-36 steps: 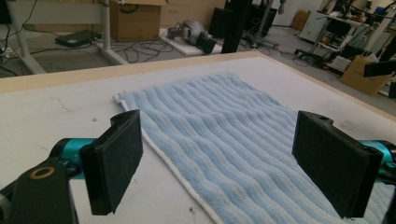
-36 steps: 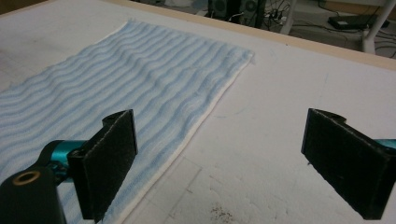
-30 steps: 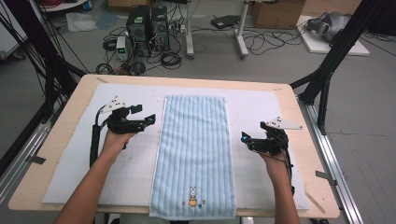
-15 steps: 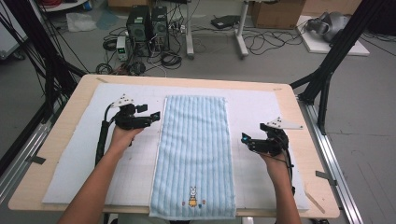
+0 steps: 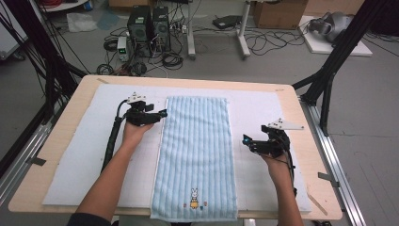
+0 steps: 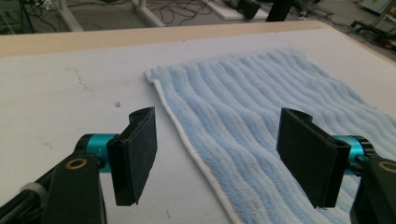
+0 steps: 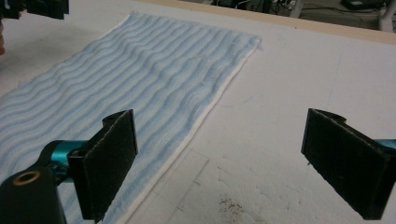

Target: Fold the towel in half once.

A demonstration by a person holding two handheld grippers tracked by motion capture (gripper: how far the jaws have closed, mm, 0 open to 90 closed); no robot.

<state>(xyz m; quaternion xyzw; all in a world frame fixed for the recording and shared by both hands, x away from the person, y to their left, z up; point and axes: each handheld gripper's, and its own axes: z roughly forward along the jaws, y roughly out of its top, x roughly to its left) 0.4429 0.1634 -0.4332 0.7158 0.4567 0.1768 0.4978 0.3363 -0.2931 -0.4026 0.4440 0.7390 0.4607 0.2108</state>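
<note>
Item: blue striped towel (image 5: 195, 155), lying flat mid-frame on the white-padded worktop (image 5: 70, 155); left claw (image 6: 219, 158), jaws just narrowing with nothing gripped, straddling its upper-left hem—should be catching hem squarely; right claw (image 7: 233, 163) waiting agape, lower right.

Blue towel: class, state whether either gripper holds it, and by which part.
Nothing is held. The left gripper straddles the blue towel's left edge, jaws just closing, pads not pressing; the right gripper stands open beside its right edge.
</note>
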